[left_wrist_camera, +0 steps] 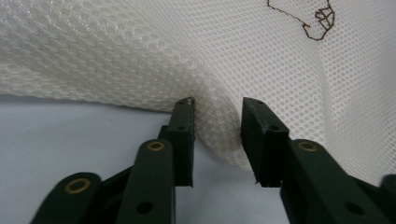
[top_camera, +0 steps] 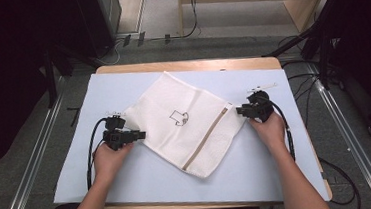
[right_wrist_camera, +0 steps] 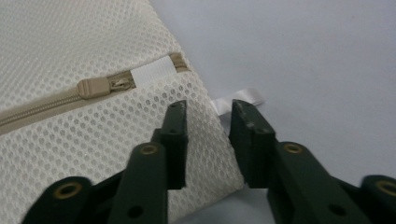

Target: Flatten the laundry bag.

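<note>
A white mesh laundry bag (top_camera: 190,124) lies askew on a pale blue mat (top_camera: 129,179), with a beige zipper (top_camera: 206,138) and a small dark stitched figure (top_camera: 178,117). My left gripper (top_camera: 143,135) is at the bag's left edge. In the left gripper view, its jaws (left_wrist_camera: 217,109) stand apart with a raised fold of mesh (left_wrist_camera: 215,126) between them. My right gripper (top_camera: 239,111) is at the bag's right corner. In the right gripper view, its jaws (right_wrist_camera: 205,109) straddle the corner edge, apart from it, near the zipper pull (right_wrist_camera: 100,86) and a white tag (right_wrist_camera: 238,98).
The mat covers a wooden table (top_camera: 185,64) whose edges show at the back and front. Black cables (top_camera: 90,157) trail from both grippers across the mat. Dark stands and floor cables surround the table.
</note>
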{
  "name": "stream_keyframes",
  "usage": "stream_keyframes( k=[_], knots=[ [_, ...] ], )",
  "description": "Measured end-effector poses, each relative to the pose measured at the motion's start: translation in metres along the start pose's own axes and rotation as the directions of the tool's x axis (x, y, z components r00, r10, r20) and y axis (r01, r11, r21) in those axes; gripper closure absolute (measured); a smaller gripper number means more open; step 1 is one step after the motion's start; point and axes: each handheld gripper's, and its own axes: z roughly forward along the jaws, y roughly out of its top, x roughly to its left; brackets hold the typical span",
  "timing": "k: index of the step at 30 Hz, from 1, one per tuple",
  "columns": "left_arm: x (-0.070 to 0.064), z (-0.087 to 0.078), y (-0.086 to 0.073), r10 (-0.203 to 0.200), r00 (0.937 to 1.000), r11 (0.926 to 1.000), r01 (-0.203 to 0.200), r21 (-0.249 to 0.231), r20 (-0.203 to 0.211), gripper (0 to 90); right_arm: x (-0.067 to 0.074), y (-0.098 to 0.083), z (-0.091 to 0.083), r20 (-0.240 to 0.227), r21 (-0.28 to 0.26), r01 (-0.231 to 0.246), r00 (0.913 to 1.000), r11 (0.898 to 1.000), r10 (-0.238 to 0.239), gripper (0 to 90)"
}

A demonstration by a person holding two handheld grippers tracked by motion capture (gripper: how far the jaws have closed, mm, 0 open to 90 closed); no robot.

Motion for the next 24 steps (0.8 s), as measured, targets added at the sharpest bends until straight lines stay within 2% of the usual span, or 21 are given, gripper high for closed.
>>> stream_keyframes(
  k=[1,3,5,7,11,14,16,19,21,24],
  knots=[
    [0.0,0.0,0.0,0.004,1.0,1.0,-0.004,0.007,0.001,75.2,0.001,-0.001,-0.001,0.007,0.005,0.008,0.9999,1.0,-0.008,79.6],
    [-0.001,0.001,0.001,0.01,0.9999,0.9999,-0.01,0.007,0.011,81.5,0.002,-0.002,-0.001,-0.007,0.006,0.013,0.9999,1.0,-0.013,86.5],
    [-0.001,0.001,0.003,0.016,0.9998,0.9999,-0.016,0.001,0.012,85.0,0.003,-0.002,-0.002,-0.013,0.014,0.013,0.9998,1.0,-0.013,88.6],
    [-0.001,0.001,0.005,0.03,0.9995,0.9995,-0.03,0.003,0.007,85.7,0.003,-0.001,-0.003,-0.02,0.021,0.009,0.9998,1.0,-0.009,89.2],
    [0.005,-0.002,0.016,0.032,0.9995,0.9995,-0.032,0.001,0.006,85.9,0.003,-0.005,-0.01,-0.06,0.041,-0.027,0.9978,0.999,0.03,89.3],
    [0.01,-0.002,0.027,0.048,0.9988,0.9988,-0.048,-0.004,0.006,85.8,0.009,-0.012,-0.019,-0.074,0.056,-0.037,0.9965,0.998,0.041,89.2],
    [0.014,-0.001,0.034,0.044,0.999,0.999,-0.044,-0.01,0.007,85.7,0.015,-0.018,-0.026,-0.087,0.054,-0.041,0.9951,0.998,0.046,89.1],
    [0.021,0.004,0.046,0.063,0.998,0.9978,-0.063,-0.019,-0.004,85.6,0.025,-0.028,-0.034,-0.1,0.055,-0.034,0.9942,0.998,0.039,88.7],
    [0.023,0.006,0.053,0.06,0.9982,0.998,-0.06,-0.021,-0.001,85.5,0.034,-0.036,-0.038,-0.104,0.039,-0.029,0.994,0.999,0.033,88.5],
    [0.027,0.008,0.062,0.067,0.9977,0.997,-0.067,-0.039,0.006,85.2,0.049,-0.043,-0.045,-0.098,0.03,0.027,0.9949,0.999,-0.024,88.6]
  ],
)
